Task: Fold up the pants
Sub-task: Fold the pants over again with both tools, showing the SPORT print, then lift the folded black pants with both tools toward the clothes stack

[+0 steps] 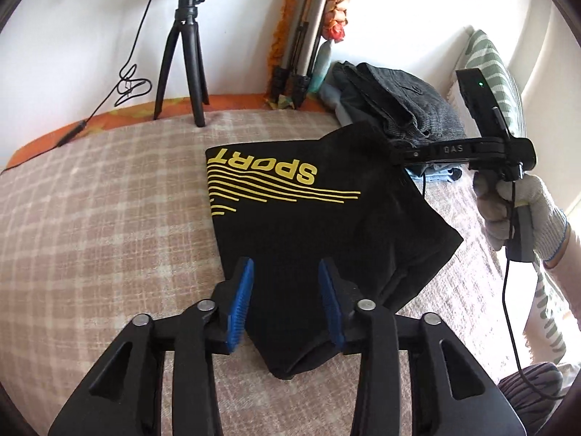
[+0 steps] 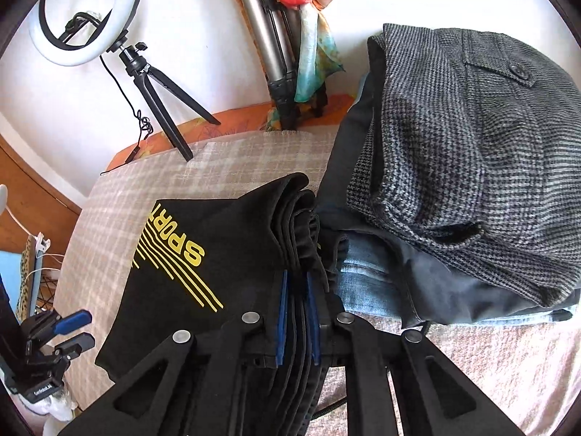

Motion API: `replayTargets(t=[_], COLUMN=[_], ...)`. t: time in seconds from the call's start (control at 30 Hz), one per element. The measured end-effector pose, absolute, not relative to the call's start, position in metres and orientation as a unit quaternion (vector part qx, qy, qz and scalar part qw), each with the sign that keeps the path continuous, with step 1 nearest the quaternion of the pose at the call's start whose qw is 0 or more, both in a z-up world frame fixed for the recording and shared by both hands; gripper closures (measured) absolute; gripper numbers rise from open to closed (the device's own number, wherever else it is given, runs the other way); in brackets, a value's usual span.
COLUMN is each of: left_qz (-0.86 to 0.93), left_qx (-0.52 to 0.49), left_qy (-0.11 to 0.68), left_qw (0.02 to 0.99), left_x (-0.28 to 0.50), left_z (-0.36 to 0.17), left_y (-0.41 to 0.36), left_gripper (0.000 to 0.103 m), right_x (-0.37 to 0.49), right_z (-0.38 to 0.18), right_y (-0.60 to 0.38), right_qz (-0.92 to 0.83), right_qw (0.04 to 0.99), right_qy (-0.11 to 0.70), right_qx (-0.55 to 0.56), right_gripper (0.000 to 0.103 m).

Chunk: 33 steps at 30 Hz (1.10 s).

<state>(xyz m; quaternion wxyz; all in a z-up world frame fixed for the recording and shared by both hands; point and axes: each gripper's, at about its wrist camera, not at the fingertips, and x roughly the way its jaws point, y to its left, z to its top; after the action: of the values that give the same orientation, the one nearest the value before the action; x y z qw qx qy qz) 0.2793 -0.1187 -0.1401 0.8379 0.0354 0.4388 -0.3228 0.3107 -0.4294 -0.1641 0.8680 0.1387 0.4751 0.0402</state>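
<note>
Pants: black pants with yellow "SPORT" print lay folded on the checked blanket, touching the pile of clothes at their far edge.
Left gripper: fingers apart, over the pants' near end.
Right gripper: fingers clamped on the pants' layered edge beside the pile.

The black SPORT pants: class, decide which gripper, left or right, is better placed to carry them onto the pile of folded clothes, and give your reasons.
Right. The right gripper is shut on the black SPORT pants beside the pile of folded clothes; the left gripper is open, holding nothing.
</note>
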Motion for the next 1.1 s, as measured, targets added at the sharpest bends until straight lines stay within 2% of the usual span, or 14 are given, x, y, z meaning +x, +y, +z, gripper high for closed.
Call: replayTargets(t=[0.03, 0.1, 0.17, 0.3, 0.37, 0.67, 0.93, 0.97, 1.03, 1.07, 1.1], left_qz=[-0.321, -0.317, -0.311, -0.301, -0.295, -0.283, -0.304, -0.307, -0.308, -0.313, -0.319], left_qx=[0.025, 0.006, -0.016, -0.043, -0.054, -0.097, -0.094, -0.095, -0.094, -0.090, -0.085], left_qy=[0.439, 0.445, 0.456, 0.477, 0.488, 0.524, 0.510, 0.508, 0.504, 0.503, 0.504], left_qw=[0.839, 0.838, 0.834, 0.825, 0.819, 0.797, 0.800, 0.799, 0.801, 0.801, 0.799], left_x=[0.284, 0.294, 0.307, 0.333, 0.347, 0.390, 0.401, 0.401, 0.400, 0.399, 0.397], left_z=[-0.140, -0.141, -0.144, -0.151, -0.158, -0.190, -0.191, -0.192, -0.191, -0.191, -0.191], left_y=[-0.115, -0.109, -0.106, -0.106, -0.107, -0.119, -0.130, -0.132, -0.134, -0.136, -0.139], left_gripper=[0.055, 0.054, 0.047, 0.047, 0.047, 0.047, 0.047, 0.048, 0.049, 0.051, 0.053], right_x=[0.306, 0.297, 0.289, 0.283, 0.287, 0.320, 0.324, 0.323, 0.319, 0.318, 0.317], right_z=[-0.162, -0.160, -0.159, -0.164, -0.169, -0.198, -0.208, -0.208, -0.210, -0.212, -0.214], right_y=[-0.431, -0.435, -0.439, -0.444, -0.442, -0.438, -0.447, -0.448, -0.448, -0.446, -0.443], right_qz=[0.038, 0.038, 0.048, 0.078, 0.087, 0.098, 0.122, 0.123, 0.135, 0.153, 0.158], right_qw=[0.868, 0.866, 0.863, 0.850, 0.845, 0.833, 0.836, 0.837, 0.831, 0.823, 0.820], right_qy=[0.474, 0.473, 0.472, 0.477, 0.482, 0.502, 0.484, 0.481, 0.484, 0.490, 0.495], right_qx=[0.143, 0.157, 0.174, 0.209, 0.213, 0.213, 0.229, 0.232, 0.238, 0.245, 0.241], right_gripper=[0.082, 0.058, 0.051, 0.028, 0.024, 0.025, 0.025, 0.027, 0.039, 0.051, 0.051])
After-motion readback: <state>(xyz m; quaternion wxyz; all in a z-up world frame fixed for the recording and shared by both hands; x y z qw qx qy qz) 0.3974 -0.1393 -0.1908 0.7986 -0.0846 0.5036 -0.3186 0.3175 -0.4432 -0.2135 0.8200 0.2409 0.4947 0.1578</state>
